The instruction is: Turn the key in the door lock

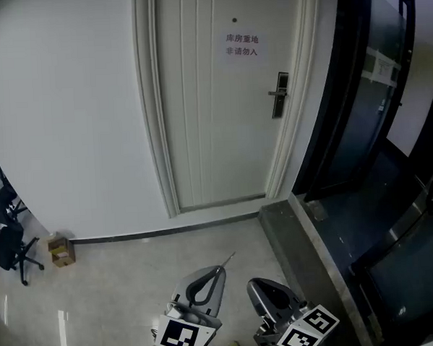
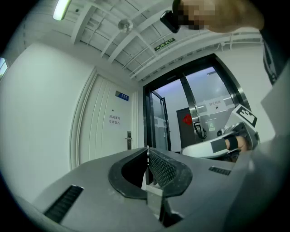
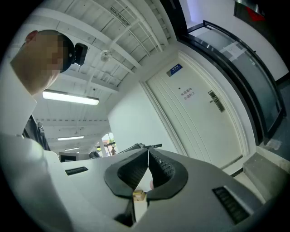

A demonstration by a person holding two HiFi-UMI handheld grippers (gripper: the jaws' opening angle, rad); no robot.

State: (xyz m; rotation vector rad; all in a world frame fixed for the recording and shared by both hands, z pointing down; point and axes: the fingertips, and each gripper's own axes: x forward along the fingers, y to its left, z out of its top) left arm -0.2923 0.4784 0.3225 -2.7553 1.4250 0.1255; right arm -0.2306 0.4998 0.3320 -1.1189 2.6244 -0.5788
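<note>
While the door lock (image 1: 279, 94) sits well away on the white door (image 1: 214, 118), the left gripper (image 2: 147, 152) is squeezed closed on a thin silvery sliver, likely the key (image 1: 229, 259). The right gripper (image 3: 148, 156) is closed on nothing. The key looks small, hard and slippery, so pinch its flat head tight.

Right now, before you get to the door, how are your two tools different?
The left tool has a thin metal tip, likely the key, poking out of its shut jaws; nothing pokes out of the right tool. The left tool also reaches a little nearer the door than the right tool. Both are grey, shut and well short of the door.
</note>
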